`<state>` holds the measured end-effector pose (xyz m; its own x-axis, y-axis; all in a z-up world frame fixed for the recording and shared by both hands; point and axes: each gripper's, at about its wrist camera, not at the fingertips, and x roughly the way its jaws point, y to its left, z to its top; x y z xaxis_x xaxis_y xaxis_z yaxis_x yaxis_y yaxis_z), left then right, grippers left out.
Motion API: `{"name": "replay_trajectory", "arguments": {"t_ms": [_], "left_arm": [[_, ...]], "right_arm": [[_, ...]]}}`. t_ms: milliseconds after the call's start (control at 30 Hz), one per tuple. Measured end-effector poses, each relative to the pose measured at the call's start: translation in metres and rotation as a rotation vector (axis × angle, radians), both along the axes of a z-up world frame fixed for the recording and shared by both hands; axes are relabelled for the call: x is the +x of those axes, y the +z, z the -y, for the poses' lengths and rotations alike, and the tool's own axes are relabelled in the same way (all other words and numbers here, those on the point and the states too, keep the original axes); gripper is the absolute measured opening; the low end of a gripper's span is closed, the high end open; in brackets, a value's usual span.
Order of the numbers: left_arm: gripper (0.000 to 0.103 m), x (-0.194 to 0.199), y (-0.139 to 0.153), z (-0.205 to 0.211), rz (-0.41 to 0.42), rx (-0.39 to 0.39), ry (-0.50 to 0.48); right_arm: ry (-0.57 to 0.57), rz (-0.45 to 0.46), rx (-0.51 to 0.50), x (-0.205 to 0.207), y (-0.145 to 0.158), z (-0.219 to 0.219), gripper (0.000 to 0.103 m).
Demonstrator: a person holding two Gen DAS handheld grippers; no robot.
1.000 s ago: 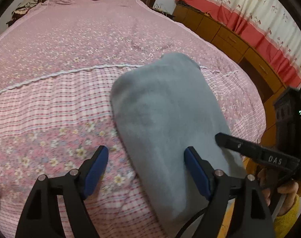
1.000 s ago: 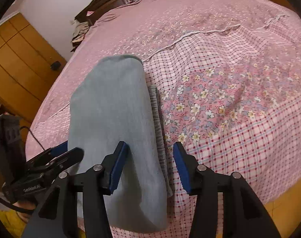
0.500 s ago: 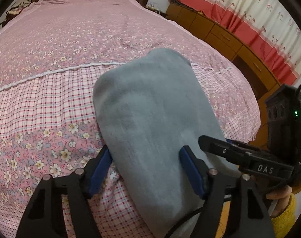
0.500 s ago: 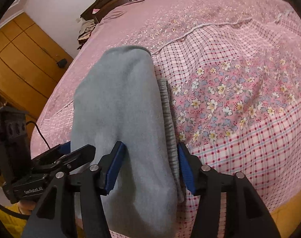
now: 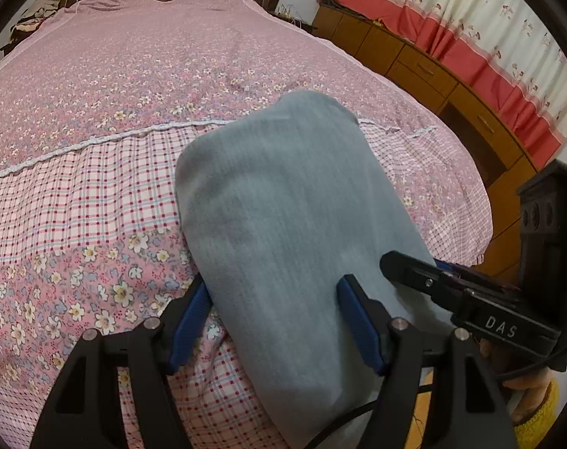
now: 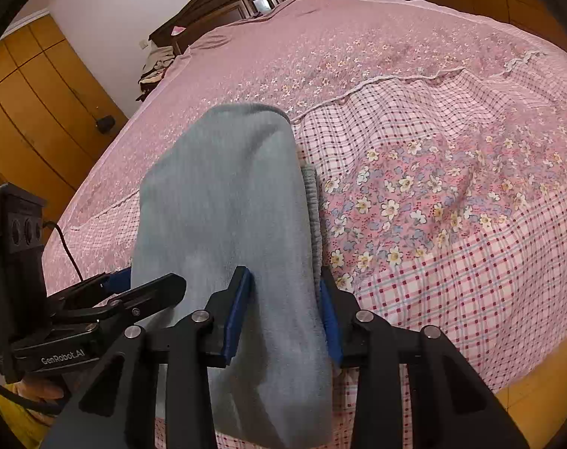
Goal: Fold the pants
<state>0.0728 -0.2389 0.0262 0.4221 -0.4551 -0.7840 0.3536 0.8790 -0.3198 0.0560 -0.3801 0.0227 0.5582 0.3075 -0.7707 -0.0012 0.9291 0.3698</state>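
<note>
The right gripper (image 6: 283, 310), which stood open over the pants (image 6: 227, 202) a second ago, is now closing on their near right edge, with the cloth bunched between its pads. The left gripper (image 5: 274, 321) has narrowed a little since then and straddles the near left edge, one pad at the cloth's side and the other resting on top; no clear pinch yet. The pants lie folded in a long strip on the near part of the bed (image 5: 96, 194), the near end hanging over its edge. Both near corners look nearly secured for the next fold toward the far end.
</note>
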Motion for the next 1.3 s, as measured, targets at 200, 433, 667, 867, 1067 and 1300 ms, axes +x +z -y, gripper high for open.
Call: {"name": "replay_trajectory", "arguments": {"t_ms": [200,433,667,867,1067,1300], "left_arm": [[0.073,-0.002,0.001,0.000,0.003,0.005,-0.004],[0.068,-0.006,0.003,0.000,0.019,0.009,-0.016],[0.036,-0.018,0.028,-0.001,0.120,-0.002,-0.049],[0.032,-0.026,0.063,-0.017,0.212,-0.032,-0.063],[0.032,-0.019,0.097,-0.066,0.226,-0.059,-0.025],[0.032,-0.019,0.125,-0.135,0.276,0.006,0.061]], "right_arm": [[0.004,-0.023,0.021,0.003,-0.003,0.005,0.040],[0.017,-0.038,0.070,0.018,-0.009,0.017,0.045],[0.004,0.045,0.058,0.004,0.001,0.018,0.024],[-0.010,0.099,0.115,-0.006,0.024,0.018,0.020],[0.028,0.182,0.127,-0.006,0.060,-0.014,0.020],[0.134,0.225,0.127,0.017,0.079,-0.081,0.020]]}}
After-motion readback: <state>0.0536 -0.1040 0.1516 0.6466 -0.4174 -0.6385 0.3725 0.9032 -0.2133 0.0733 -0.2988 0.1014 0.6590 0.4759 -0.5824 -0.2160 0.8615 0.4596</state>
